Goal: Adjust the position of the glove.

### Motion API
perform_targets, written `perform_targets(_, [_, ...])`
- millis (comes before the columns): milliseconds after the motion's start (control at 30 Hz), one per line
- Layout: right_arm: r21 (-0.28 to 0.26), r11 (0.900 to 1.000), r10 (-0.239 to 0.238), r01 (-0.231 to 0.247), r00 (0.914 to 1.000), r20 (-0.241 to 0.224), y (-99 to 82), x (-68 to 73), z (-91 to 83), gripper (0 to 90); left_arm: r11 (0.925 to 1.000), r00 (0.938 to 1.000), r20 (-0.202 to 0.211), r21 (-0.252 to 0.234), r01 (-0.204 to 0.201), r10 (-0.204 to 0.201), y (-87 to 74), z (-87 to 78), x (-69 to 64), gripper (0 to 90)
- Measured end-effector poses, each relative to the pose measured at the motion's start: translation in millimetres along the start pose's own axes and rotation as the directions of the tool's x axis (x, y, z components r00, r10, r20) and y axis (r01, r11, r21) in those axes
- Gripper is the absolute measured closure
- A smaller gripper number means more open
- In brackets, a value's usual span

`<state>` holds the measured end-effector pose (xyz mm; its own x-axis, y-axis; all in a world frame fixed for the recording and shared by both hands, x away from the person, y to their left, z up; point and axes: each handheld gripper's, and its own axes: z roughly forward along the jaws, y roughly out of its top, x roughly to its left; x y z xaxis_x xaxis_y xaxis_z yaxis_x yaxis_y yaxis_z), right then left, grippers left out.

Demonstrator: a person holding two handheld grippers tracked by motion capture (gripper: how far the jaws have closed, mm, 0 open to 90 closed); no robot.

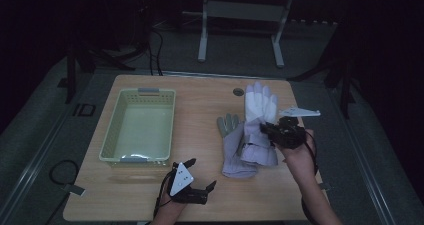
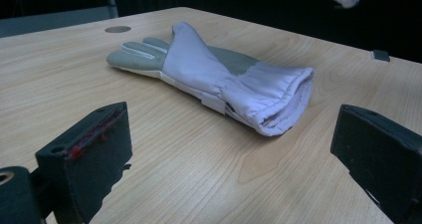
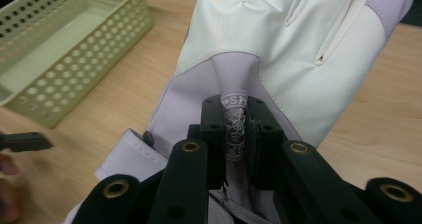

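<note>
High view: wooden table (image 1: 150, 195) w/ pale green perforated basket (image 1: 113, 135) as the landmark. Right of the basket, a lavender-and-grey glove (image 1: 233, 145) lies flat on the wood, fingers pointing away from the person. Just right of it, farther from the basket, a second white-and-lavender glove (image 1: 259, 110) is pinched by the right gripper (image 1: 267, 129), fingers pointing to the far edge, cuff drooping onto the lying glove. Right gripper view: jaws pressed together on a fold of that glove's fabric w/ a printed strip, white palm panel hanging beyond, basket at upper left. Left gripper (image 1: 200, 174) sits near the table's front edge, just below the basket's near right corner. Left gripper view: jaws spread wide, nothing between them; lying glove ahead, cuff opening facing the camera.
</note>
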<state>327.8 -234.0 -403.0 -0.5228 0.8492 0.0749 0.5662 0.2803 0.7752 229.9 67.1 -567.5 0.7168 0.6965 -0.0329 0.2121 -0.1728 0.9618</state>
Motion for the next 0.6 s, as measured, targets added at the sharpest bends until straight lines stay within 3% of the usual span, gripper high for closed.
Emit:
perform_targets(167, [0.03, 0.9995, 0.012, -0.011, 0.9996, -0.025, -5.6, 15.2, 15.0, 80.6, 1.0, 1.0, -0.002, 0.001, -0.003, 0.003, 0.0, 0.0, -0.1, 2.5])
perform_targets(300, [0.074, 0.9973, 0.003, -0.002, 0.9998, -0.017, -12.7, 24.1, 30.1, 80.6, 1.0, 1.0, -0.001, 0.002, -0.001, 0.001, 0.0, 0.0, -0.1, 2.5])
perform_targets(600, [0.145, 0.9894, -0.011, 0.01, 0.9999, 0.005, -21.5, 28.1, 61.1, 80.3, 1.0, 1.0, 0.0, 0.002, -0.006, 0.006, 0.0, 0.0, -0.4, 2.5])
